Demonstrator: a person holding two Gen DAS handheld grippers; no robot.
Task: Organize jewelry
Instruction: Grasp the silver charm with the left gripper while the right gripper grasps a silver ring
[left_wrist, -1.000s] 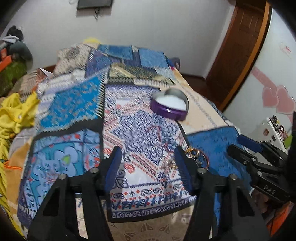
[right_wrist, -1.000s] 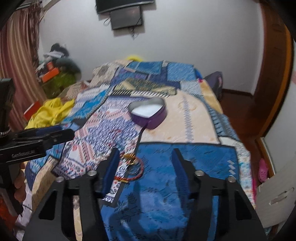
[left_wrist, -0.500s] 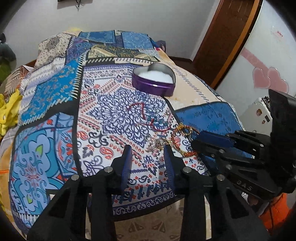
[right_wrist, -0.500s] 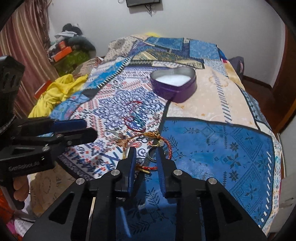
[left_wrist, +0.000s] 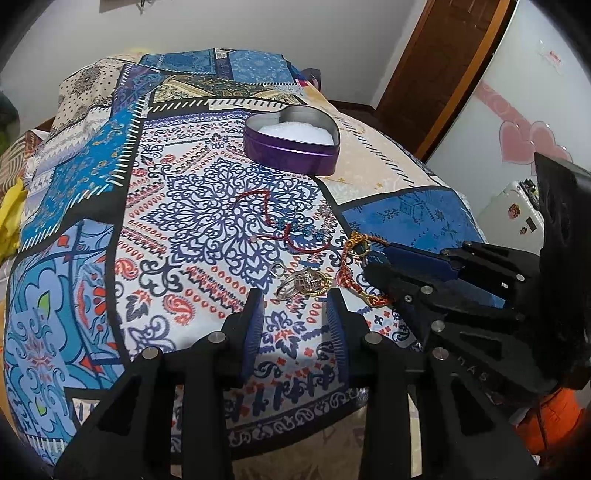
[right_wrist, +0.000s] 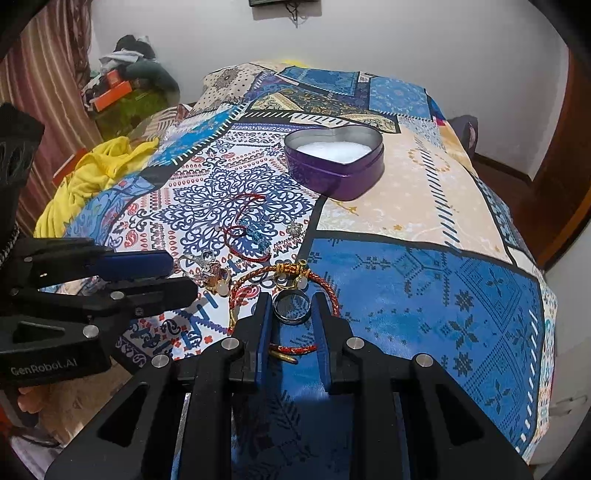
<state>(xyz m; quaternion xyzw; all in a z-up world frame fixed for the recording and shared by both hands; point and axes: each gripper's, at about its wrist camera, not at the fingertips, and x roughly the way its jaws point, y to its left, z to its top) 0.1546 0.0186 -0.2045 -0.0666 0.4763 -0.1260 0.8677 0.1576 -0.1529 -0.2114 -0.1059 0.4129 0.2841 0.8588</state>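
Loose jewelry lies on the patterned bedspread. A purple heart-shaped tin (left_wrist: 291, 142) with white lining stands open behind it, and also shows in the right wrist view (right_wrist: 334, 160). My left gripper (left_wrist: 295, 295) is partly open, its fingers either side of a cluster of gold and silver rings (left_wrist: 303, 282). My right gripper (right_wrist: 291, 301) is narrowly open around a dark ring (right_wrist: 291, 306) that lies inside a red and gold braided bracelet (right_wrist: 284, 277). The jaws stand beside the ring; I cannot tell if they touch it. A red cord bracelet with blue beads (right_wrist: 247, 229) lies further back.
A yellow cloth (right_wrist: 92, 173) lies at the bed's left edge. Clutter with an orange box (right_wrist: 118, 88) sits by the far wall. A wooden door (left_wrist: 443, 66) and a white cabinet with pink hearts (left_wrist: 524, 140) stand to the right. The bed edge is close below both grippers.
Both grippers have moved forward and down to the jewelry and narrowed. The left now frames the ring cluster, and the right now frames the dark ring.
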